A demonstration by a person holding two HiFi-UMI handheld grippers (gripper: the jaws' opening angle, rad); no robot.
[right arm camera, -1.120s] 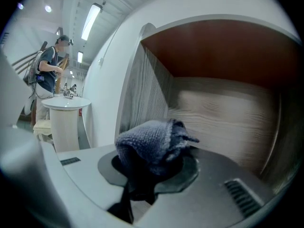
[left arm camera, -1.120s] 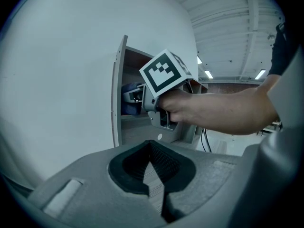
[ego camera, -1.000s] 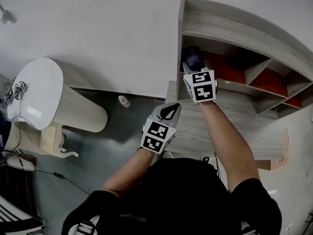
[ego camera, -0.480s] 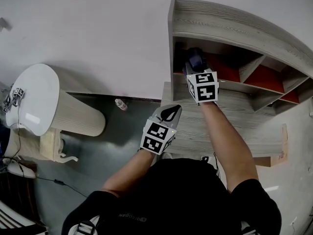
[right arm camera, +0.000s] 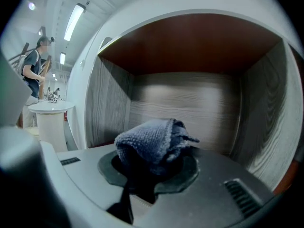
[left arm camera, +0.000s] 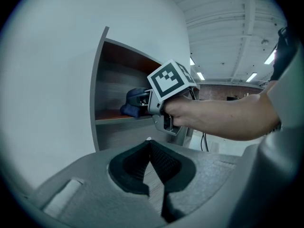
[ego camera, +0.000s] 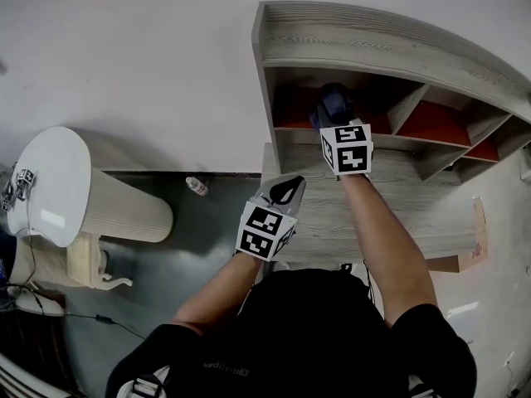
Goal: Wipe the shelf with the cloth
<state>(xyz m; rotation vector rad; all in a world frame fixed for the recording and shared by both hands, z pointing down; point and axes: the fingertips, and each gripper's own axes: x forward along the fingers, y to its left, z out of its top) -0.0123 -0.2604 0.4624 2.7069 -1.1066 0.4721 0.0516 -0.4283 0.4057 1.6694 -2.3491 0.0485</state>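
The grey wood-grain shelf unit (ego camera: 373,44) has red-brown compartments. My right gripper (ego camera: 335,119) reaches into the leftmost compartment (right arm camera: 190,99) and is shut on a bunched dark blue cloth (ego camera: 332,100). In the right gripper view the cloth (right arm camera: 152,139) bulges over the jaws, just above the compartment floor, and hides the fingertips. My left gripper (ego camera: 284,191) hangs lower, in front of the unit's lower ledge, shut with nothing in it (left arm camera: 151,148). From the left gripper view I see the cloth (left arm camera: 134,103) resting at the compartment's front edge.
A wide wood-grain ledge (ego camera: 398,197) runs below the compartments. To the left stands a white round-topped pedestal table (ego camera: 50,172), with a small bottle (ego camera: 197,186) on the grey floor near the wall. A person (right arm camera: 35,65) stands far off.
The right gripper with the cloth now sits further right of the compartment's left wall than a second ago. The head view has shifted. The left gripper has held its place.
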